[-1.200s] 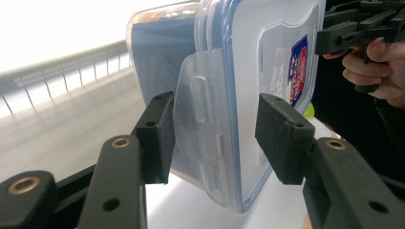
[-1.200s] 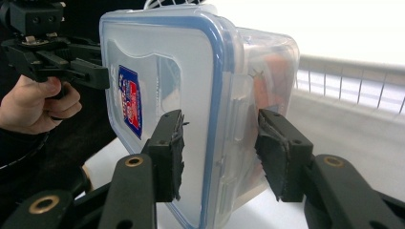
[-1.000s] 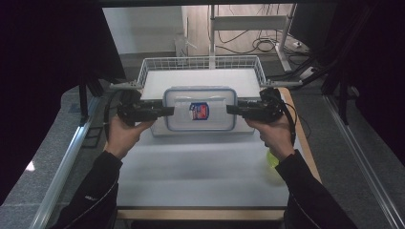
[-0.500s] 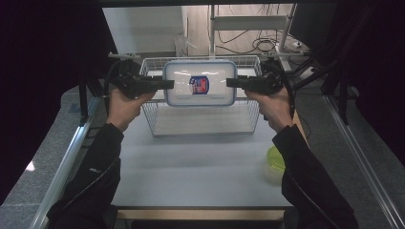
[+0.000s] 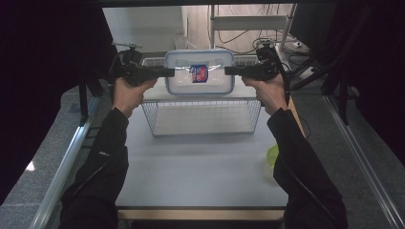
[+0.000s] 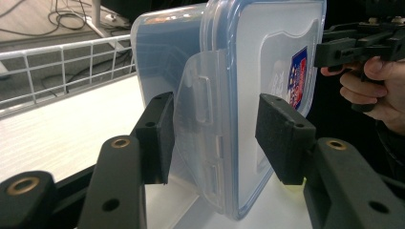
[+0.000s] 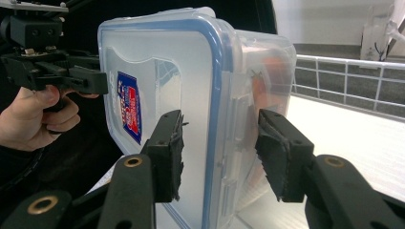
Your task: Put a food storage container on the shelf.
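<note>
In the high view, the left gripper (image 5: 169,72) is held up at the left, its jaws closed on the left end of a clear plastic box (image 5: 199,72). The left gripper view (image 6: 215,138) shows the pads clamping the box's side latch flap, one pad on the lid side and one on the tub side.

The box is lifted between the two hands, clear of the table (image 5: 191,162), above the far part of a white wire basket (image 5: 203,117) that stands on the table. The box has a blue-rimmed lid (image 7: 157,90) with a red and blue sticker (image 5: 198,73) in its middle, and the lid faces the camera in the high view.

At the right, the right gripper (image 5: 229,71) grips the box's right end. The right gripper view (image 7: 219,152) shows its jaws clenched across the lid edge and the latch there.

Near the table's right edge, just beside the person's right sleeve (image 5: 298,157), lies a yellow-green thing (image 5: 272,155), partly hidden by that sleeve.
</note>
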